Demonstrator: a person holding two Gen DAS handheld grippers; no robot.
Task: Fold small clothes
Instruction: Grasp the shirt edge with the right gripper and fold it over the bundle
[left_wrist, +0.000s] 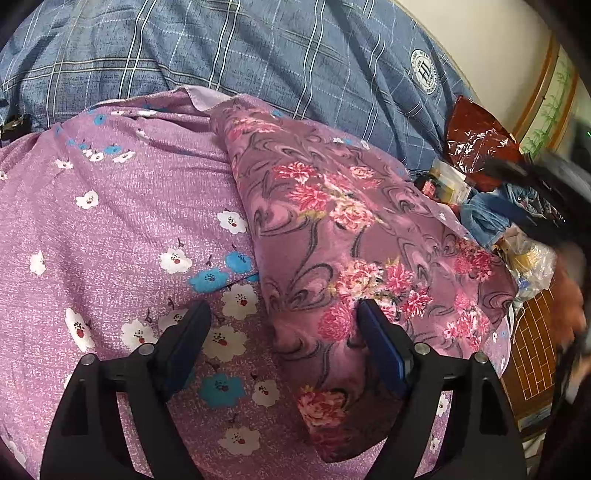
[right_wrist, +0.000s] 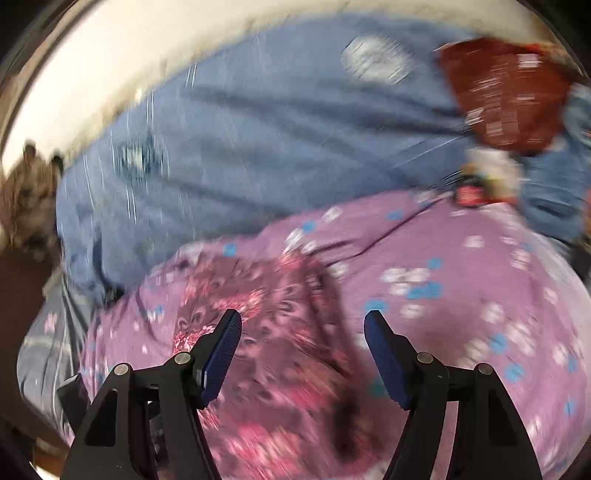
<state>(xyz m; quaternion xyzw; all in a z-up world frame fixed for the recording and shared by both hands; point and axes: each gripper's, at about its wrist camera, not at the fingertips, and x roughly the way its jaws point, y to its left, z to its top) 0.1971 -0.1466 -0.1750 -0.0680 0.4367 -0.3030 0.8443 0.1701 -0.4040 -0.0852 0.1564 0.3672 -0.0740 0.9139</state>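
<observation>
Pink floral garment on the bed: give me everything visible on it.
The pink floral garment is thin mauve fabric printed with pink blooms and dark swirls. It lies folded into a long, creased band on the purple flowered sheet. The open left claw straddles its near edge without pinching. The right view is blurred; the open right claw holds nothing.

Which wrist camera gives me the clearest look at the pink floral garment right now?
The left wrist view: the pink floral garment lies sharp there, folded into a long strip on the purple sheet. The right wrist view shows it only smeared by motion blur, its edges hard to trace.
</observation>
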